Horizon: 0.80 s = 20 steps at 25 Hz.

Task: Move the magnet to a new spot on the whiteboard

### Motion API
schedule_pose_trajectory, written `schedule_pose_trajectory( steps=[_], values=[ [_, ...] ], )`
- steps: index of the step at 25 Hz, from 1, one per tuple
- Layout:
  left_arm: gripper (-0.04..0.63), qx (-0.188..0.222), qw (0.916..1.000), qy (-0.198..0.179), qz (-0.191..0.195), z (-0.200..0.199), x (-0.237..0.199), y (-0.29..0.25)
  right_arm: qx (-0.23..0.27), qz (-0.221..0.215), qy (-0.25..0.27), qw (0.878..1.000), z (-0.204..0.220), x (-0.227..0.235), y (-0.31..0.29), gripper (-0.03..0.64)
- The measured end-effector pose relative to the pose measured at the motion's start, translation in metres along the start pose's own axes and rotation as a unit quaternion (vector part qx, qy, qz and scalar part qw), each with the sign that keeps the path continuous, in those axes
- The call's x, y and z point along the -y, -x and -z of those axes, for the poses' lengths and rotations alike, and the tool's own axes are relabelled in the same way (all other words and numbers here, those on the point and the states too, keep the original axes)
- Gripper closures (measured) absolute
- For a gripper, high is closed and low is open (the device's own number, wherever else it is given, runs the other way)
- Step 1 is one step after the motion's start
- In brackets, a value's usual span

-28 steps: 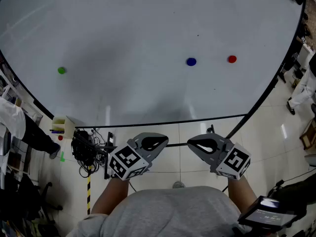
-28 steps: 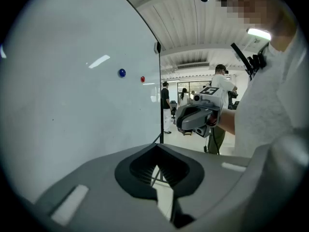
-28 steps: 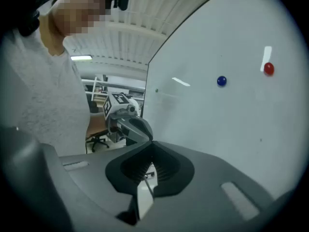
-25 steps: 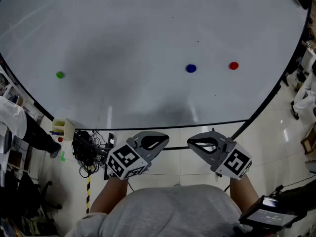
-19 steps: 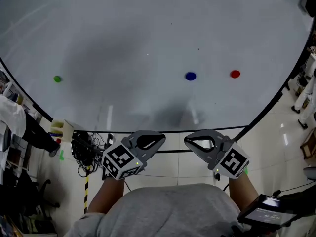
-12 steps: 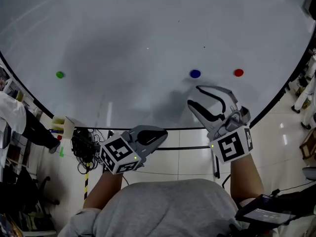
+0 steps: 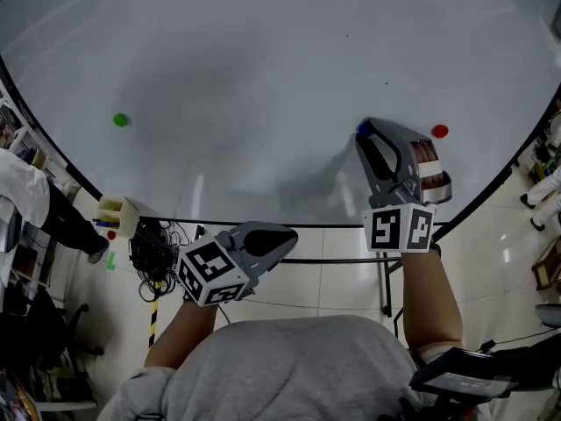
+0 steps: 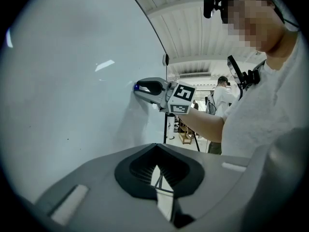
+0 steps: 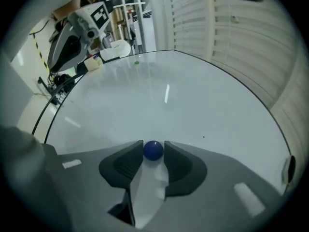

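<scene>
We hold our right gripper [image 7: 372, 131] at the whiteboard [image 7: 254, 68], its jaws closing round the blue magnet [image 9: 153, 150] that sits between them on the board, while our left gripper [image 7: 282, 236] hangs below its edge, jaws pressed together.

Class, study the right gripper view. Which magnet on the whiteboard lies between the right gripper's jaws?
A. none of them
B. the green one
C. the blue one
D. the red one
C: the right gripper has its jaws closing around the blue magnet on the whiteboard, while the green magnet and the red magnet sit apart from it.
</scene>
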<state>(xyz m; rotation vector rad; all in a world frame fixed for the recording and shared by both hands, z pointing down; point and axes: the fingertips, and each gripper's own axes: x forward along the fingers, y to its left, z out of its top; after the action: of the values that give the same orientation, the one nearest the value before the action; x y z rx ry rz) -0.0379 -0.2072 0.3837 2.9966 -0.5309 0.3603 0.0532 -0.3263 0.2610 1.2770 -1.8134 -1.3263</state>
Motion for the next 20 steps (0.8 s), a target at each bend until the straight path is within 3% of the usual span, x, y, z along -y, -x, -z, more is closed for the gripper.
schedule_pose_trajectory(
  steps=[4,6,8,9,11,14,17,20],
  values=[
    [0.614,0.005,1.0,-0.004,-0.001,-0.006,0.001,0.0,-0.012,0.001,0.001,1.0,0.002,0.002,0.003,0.503],
    [0.614,0.007,0.9999,-0.008,-0.001,-0.008,0.0,0.001,-0.007,-0.02,-0.044,0.999,0.001,0.0,0.003,0.503],
    [0.614,0.011,0.9999,-0.012,-0.004,-0.01,-0.002,0.002,0.027,-0.07,-0.125,0.989,-0.006,-0.006,0.007,0.492],
    [0.614,0.013,0.9998,-0.016,-0.007,-0.012,-0.003,0.002,0.057,-0.103,-0.171,0.978,-0.013,-0.01,0.014,0.492],
    [0.614,0.015,0.9995,-0.025,-0.012,-0.015,-0.002,0.002,0.101,-0.169,-0.261,0.945,-0.025,-0.022,0.037,0.491],
    [0.614,0.016,0.9993,-0.031,-0.016,-0.016,-0.001,0.004,0.103,-0.249,-0.363,0.892,-0.028,-0.055,0.074,0.491],
    [0.614,0.022,0.9993,-0.024,-0.017,-0.015,-0.004,0.006,0.095,-0.299,-0.411,0.856,-0.022,-0.091,0.097,0.49],
    [0.614,0.025,0.9993,-0.024,-0.015,-0.012,-0.005,0.004,0.086,-0.329,-0.442,0.83,-0.025,-0.124,0.103,0.489]
  ],
)
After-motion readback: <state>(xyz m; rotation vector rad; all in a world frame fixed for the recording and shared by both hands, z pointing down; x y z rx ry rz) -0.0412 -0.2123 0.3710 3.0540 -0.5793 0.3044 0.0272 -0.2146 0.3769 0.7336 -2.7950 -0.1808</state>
